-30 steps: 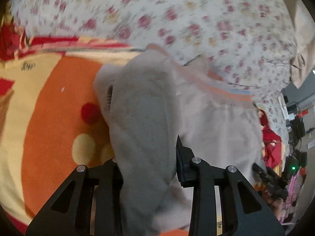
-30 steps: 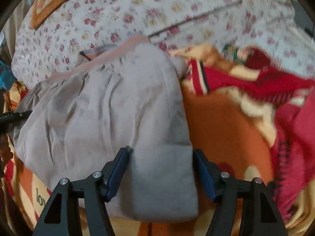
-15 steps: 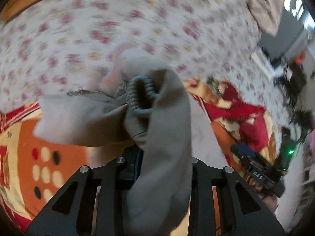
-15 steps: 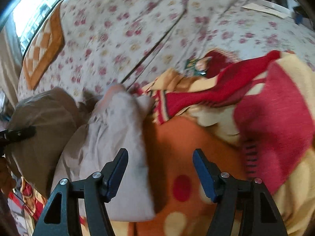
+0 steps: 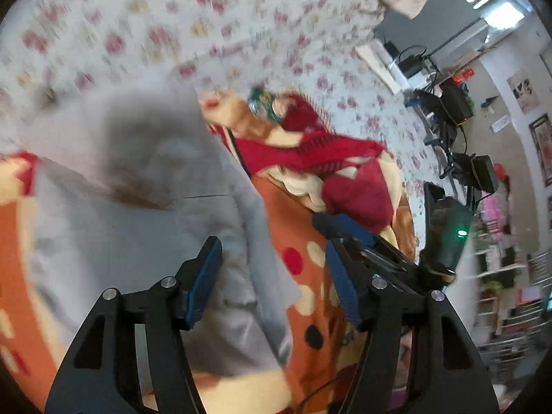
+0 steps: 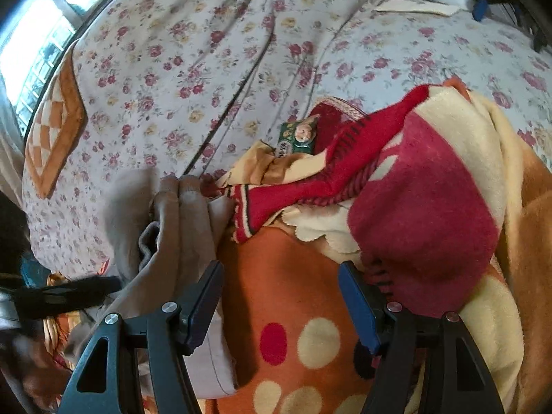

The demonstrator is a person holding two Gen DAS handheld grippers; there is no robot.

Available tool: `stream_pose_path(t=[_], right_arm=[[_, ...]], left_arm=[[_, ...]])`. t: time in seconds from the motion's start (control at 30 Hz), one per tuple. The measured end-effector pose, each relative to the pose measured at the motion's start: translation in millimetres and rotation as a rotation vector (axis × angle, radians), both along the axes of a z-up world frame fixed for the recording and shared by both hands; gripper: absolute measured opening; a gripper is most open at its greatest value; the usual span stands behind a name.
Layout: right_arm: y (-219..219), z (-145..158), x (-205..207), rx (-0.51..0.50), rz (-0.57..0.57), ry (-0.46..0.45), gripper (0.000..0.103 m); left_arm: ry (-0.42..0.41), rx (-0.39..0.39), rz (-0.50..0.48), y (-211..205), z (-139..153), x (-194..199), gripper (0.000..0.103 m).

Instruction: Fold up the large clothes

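The grey-beige garment (image 5: pixel 138 227) lies folded in a heap on the orange spotted blanket (image 5: pixel 300 241). My left gripper (image 5: pixel 272 245) hovers over the garment's right edge. Its jaws are opening, and the cloth lies loose below them, pressed by neither pad. In the right wrist view the garment (image 6: pixel 183 220) sits at the left, bunched with a ribbed cuff showing. My right gripper (image 6: pixel 281 269) stands open over bare orange blanket (image 6: pixel 286 276) just right of the garment, holding nothing. The left gripper's black finger (image 6: pixel 69 293) shows at the left edge.
A floral bedsheet (image 6: pixel 241 51) covers the bed beyond. A red and cream blanket fold (image 6: pixel 414 207) is bunched at the right, with a small green packet (image 6: pixel 298 136) on it. An orange checked cushion (image 6: pixel 51 127) lies far left. Shelves and equipment (image 5: pixel 448 103) stand off the bed.
The left gripper carried the garment's end across, then let go; the cloth now lies folded below its jaws. The right gripper released the garment and swung right over the blanket.
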State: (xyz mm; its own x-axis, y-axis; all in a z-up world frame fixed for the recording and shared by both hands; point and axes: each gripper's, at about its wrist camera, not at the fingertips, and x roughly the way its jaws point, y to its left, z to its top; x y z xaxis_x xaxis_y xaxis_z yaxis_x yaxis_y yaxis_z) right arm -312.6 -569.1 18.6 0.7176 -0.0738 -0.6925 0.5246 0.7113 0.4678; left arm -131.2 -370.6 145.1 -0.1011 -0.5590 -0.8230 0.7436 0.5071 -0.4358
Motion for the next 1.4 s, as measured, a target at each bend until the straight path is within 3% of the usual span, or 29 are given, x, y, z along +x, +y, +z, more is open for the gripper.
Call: stream_pose_path(t=[0.2,0.33,0.4,0.47,0.6,0.63,0.7,0.73,0.77,0.83,0.93,1.03,1.1,1.23,1.4], right_arm=[[20,7,-3,0.016,0.087,-0.078,0.066],[40,21,-7,0.110,0.188,-0.217,0.085],[52,23,-2,0.179,0.225,-0.250,0.091],[72,23,13,0.234,0.296,-0.237,0.095],[107,22,46,0.192,0.362,-0.139,0.095],[112,19,55,0.193,0.364,-0.128,0.094],[113,8,71,0.217,0.342,-0.096,0.053],[112,3,76,0.230,0.322,-0.078,0.021],[110,2,75,0.230,0.315,-0.079,0.015],[106,11,63,0.208,0.318,-0.123,0.009],[104,19,29,0.133,0.334,-0.133,0.007],[92,-15,21,0.142,0.286,-0.030,0.006],[84,-39,24,0.191,0.263,0.016,0.005],[91,-15,21,0.088,0.278,0.010,0.005],[86,-1,11,0.097,0.256,-0.025,0.008]], left_arm=[[-0.079,-0.022,0.140,84,20,14,0.062],[-0.225,0.081,0.264,131,-4,12,0.062],[-0.208,0.106,0.278,146,-23,11,0.062],[-0.186,0.115,0.271,152,-37,5,0.062],[-0.216,0.126,0.230,155,-57,-17,0.062],[-0.234,0.136,0.211,151,-61,-22,0.062],[-0.317,0.184,0.201,143,-67,-29,0.062],[-0.336,0.202,0.210,143,-70,-26,0.062],[-0.328,0.213,0.220,145,-74,-22,0.064],[-0.243,0.177,0.241,158,-78,-13,0.064],[-0.188,0.145,0.242,173,-87,-8,0.064],[-0.123,0.169,0.252,174,-107,-6,0.064],[-0.165,0.192,0.250,172,-104,-12,0.064],[-0.217,0.152,0.231,179,-77,-18,0.064],[-0.293,0.071,0.285,180,-41,-15,0.064]])
